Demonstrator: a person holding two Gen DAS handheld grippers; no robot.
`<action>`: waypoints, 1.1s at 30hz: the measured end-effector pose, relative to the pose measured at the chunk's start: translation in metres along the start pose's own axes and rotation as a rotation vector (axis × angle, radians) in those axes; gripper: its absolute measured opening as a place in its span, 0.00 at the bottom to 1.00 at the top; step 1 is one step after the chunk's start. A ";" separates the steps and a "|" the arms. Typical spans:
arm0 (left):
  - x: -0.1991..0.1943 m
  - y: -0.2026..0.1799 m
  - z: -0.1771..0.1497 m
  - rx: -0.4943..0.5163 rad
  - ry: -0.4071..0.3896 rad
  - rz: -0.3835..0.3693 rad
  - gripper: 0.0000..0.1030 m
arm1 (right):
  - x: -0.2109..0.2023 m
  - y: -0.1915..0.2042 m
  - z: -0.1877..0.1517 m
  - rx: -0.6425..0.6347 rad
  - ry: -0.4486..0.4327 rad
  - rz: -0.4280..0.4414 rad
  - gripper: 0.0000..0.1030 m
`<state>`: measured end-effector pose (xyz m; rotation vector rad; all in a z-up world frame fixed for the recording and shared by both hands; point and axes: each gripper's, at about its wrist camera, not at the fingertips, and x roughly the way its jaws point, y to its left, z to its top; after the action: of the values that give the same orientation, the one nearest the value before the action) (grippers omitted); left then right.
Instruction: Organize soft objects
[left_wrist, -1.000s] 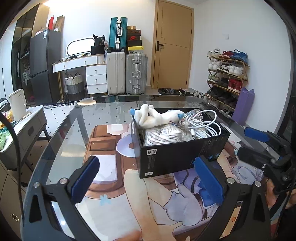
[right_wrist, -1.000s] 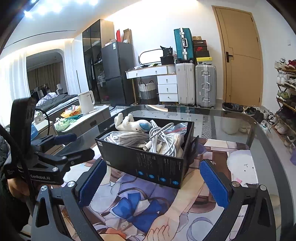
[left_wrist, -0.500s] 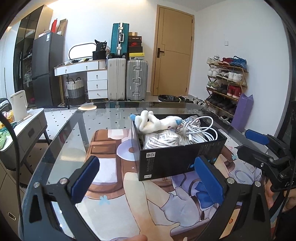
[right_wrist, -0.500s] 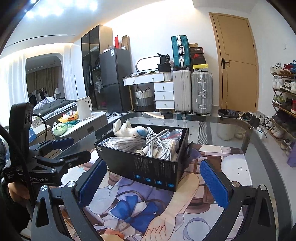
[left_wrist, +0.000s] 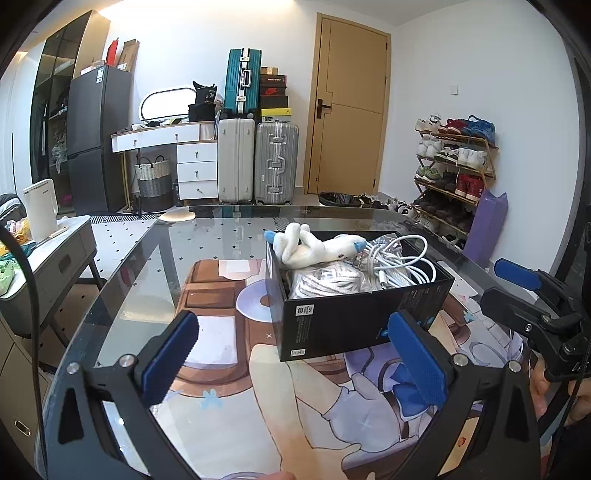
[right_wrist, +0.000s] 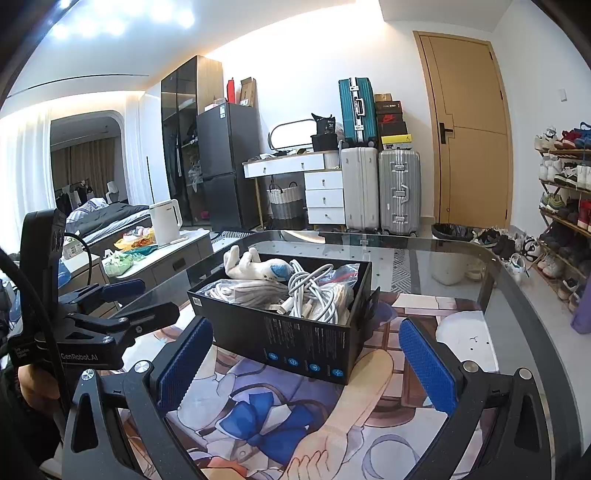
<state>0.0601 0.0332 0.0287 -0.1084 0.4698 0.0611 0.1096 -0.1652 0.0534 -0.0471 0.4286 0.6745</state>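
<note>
We hold the left gripper (left_wrist: 291, 354) at the worktop's (left_wrist: 147, 291) near edge, its blue-padded fingers (left_wrist: 168, 363) spread wide with nothing between them. In the right wrist view it appears at 9 o'clock, likewise spread and empty. Ahead of it, toward 1 o'clock, the black box (left_wrist: 354, 317) stands on the printed mat (left_wrist: 229, 373) under the glass top. A white plush (left_wrist: 314, 247) with blue tips lies across the box's far left corner, partly over the rim. Below it, inside the box, sits a pale bundle (left_wrist: 325, 278) whose material we cannot tell; at the plush's 3 o'clock, coiled white cables (left_wrist: 399, 264) fill the right half. Our right gripper (right_wrist: 306, 363) faces the same box from the other side; its fingers (right_wrist: 428, 365) are also wide apart and hold nothing. In the left wrist view it shows at 3 o'clock, near the box's right end but apart from it. Behind the worktop, at 12 o'clock, stand suitcases (left_wrist: 258, 162).
</note>
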 end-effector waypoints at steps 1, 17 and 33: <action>0.000 0.000 0.000 0.002 0.000 -0.001 1.00 | 0.000 0.000 0.000 0.000 0.001 0.000 0.99; -0.004 -0.004 0.001 0.019 -0.019 0.005 1.00 | -0.001 0.001 0.000 0.000 0.000 0.002 0.99; -0.003 -0.006 0.000 0.021 -0.020 0.007 1.00 | -0.001 0.001 0.000 -0.001 0.000 0.001 0.99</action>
<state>0.0576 0.0272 0.0307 -0.0855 0.4511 0.0637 0.1088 -0.1651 0.0536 -0.0477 0.4279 0.6758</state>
